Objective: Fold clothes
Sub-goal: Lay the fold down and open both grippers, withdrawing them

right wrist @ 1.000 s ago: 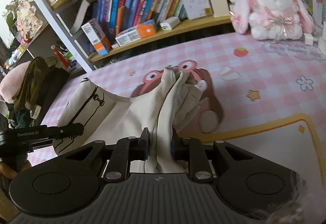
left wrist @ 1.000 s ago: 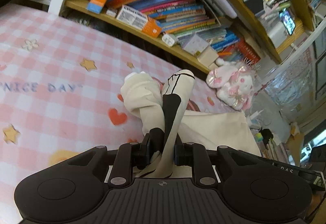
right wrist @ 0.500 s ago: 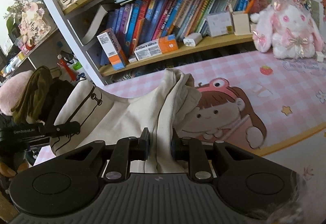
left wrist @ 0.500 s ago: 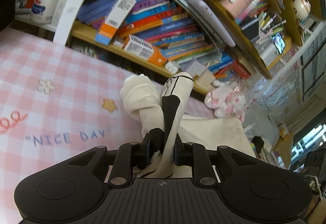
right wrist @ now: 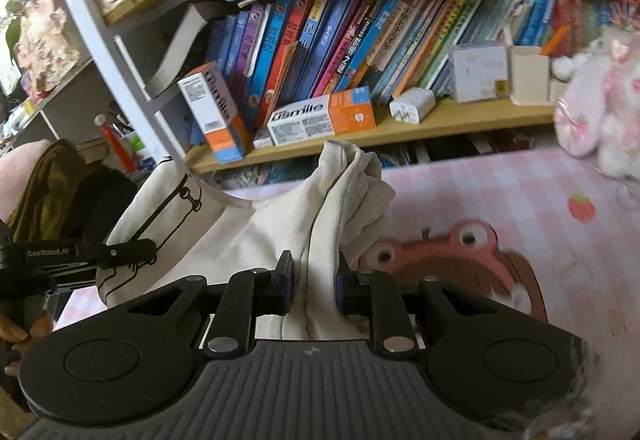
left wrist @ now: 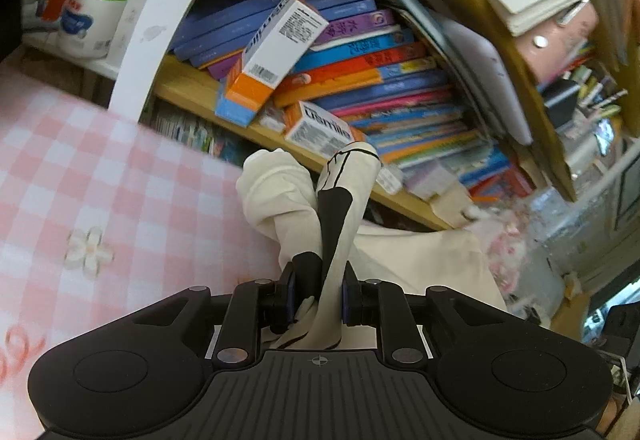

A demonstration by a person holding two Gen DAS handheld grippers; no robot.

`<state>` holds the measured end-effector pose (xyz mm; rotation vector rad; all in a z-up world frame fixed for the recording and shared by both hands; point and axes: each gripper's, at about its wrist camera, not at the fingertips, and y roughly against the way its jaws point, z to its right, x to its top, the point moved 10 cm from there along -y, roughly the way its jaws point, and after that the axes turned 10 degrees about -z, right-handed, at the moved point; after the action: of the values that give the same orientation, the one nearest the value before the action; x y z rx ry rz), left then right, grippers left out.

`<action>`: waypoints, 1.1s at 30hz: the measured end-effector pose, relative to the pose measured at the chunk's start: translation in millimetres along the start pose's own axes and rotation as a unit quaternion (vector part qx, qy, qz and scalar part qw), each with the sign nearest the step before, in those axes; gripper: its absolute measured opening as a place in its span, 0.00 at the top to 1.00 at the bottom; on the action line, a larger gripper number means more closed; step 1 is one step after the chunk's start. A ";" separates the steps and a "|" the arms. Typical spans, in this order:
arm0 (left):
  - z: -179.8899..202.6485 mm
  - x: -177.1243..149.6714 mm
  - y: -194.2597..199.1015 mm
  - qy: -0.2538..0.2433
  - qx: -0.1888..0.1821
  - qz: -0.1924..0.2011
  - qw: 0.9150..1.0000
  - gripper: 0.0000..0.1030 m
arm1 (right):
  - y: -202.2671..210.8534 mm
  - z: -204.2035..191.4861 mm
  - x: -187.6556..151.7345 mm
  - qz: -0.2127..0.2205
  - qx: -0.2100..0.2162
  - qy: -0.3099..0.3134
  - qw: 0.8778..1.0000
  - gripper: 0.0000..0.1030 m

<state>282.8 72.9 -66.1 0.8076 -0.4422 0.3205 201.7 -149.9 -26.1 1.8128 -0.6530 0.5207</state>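
A cream garment (left wrist: 420,252) with black line print hangs between both grippers above the pink checked tablecloth (left wrist: 100,176). My left gripper (left wrist: 318,296) is shut on a bunched corner of it with a black patch. My right gripper (right wrist: 314,280) is shut on another bunched cream edge (right wrist: 344,192); the cloth spreads left from there toward the left gripper's body (right wrist: 80,254), which shows in the right wrist view. The garment's lower part is hidden behind the gripper bodies.
A wooden bookshelf (right wrist: 440,120) packed with books and orange-white boxes (right wrist: 320,116) stands close ahead. A pink plush rabbit (right wrist: 600,112) sits at the table's right. A dark chair with olive clothes (right wrist: 52,192) is at the left. The cloth has a frog-hat girl print (right wrist: 460,260).
Both grippers have risen and tilted up with the garment; the bookshelf now fills more of both views and less tablecloth shows. Both grips are unchanged.
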 end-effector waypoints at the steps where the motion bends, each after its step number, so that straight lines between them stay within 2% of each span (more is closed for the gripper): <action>1: -1.1 6.6 -6.0 -0.002 0.003 0.001 1.000 0.82 | -7.3 3.8 6.3 0.000 0.000 0.002 1.000 0.83; 6: -9.8 33.9 -37.6 -0.001 0.012 0.006 1.000 0.82 | -42.7 22.3 36.7 -0.002 -0.001 0.013 1.000 0.83; 12: -17.8 44.5 -64.9 0.009 0.015 0.007 1.000 0.82 | -69.8 42.0 61.3 0.001 -0.007 0.031 0.999 0.83; 15: -29.8 43.4 -75.2 0.027 0.018 0.008 0.999 0.81 | -80.2 51.7 63.1 0.004 -0.007 0.038 0.999 0.83; 19: -50.3 38.3 -82.2 0.058 0.022 -0.001 0.998 0.78 | -98.0 72.0 54.5 -0.009 -0.004 0.006 1.000 0.81; 21: -60.6 36.2 -82.5 0.079 0.018 -0.005 0.997 0.75 | -104.2 81.8 50.3 -0.017 -0.002 -0.018 1.000 0.77; 23: -67.6 35.7 -81.4 0.095 0.018 -0.006 0.995 0.71 | -105.7 90.9 48.4 -0.014 0.000 -0.038 0.999 0.66; 25: -73.0 36.4 -76.9 0.101 0.036 0.000 0.994 0.60 | -106.0 96.8 47.4 -0.017 -0.005 -0.047 0.999 0.58; 29: -75.1 37.7 -58.9 0.094 0.068 0.015 0.993 0.55 | -98.1 98.7 45.0 -0.016 -0.016 -0.057 0.998 0.48; 33: -66.1 32.4 -37.7 0.069 0.109 0.031 0.991 0.51 | -79.1 92.5 38.4 -0.004 -0.039 -0.054 0.998 0.43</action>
<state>344.1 101.4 -113.7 0.9784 -0.3051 0.4860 285.9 -223.9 -87.1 1.7782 -0.7299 0.3886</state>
